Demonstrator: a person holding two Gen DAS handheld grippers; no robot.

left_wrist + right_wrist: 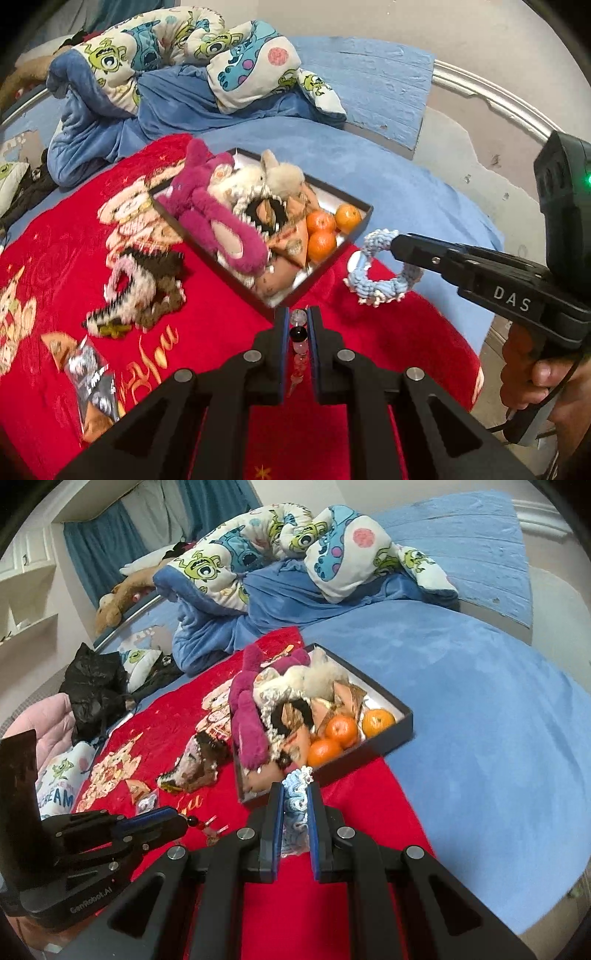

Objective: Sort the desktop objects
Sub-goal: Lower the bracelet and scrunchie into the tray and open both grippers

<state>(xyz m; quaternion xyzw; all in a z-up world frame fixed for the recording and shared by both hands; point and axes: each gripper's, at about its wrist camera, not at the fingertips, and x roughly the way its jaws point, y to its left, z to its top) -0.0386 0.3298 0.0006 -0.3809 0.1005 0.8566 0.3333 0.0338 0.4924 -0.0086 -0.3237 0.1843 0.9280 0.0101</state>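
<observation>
Bead bracelet (298,334), glossy clear and black beads, is pinched in the left gripper (297,321) above the red blanket (221,314); the right gripper (296,794) clamps the fuzzy blue knit ring (296,805), near the box's near corner. The shallow dark box (325,266) already holds the pink plush (218,218), tangerines (321,230) and snack packs. Left on the blanket, by the look of it: a crocheted piece (140,284) and foil packet (92,373).

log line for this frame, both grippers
left gripper: shut on bead bracelet | right gripper: shut on blue scrunchie | box: not reached
</observation>
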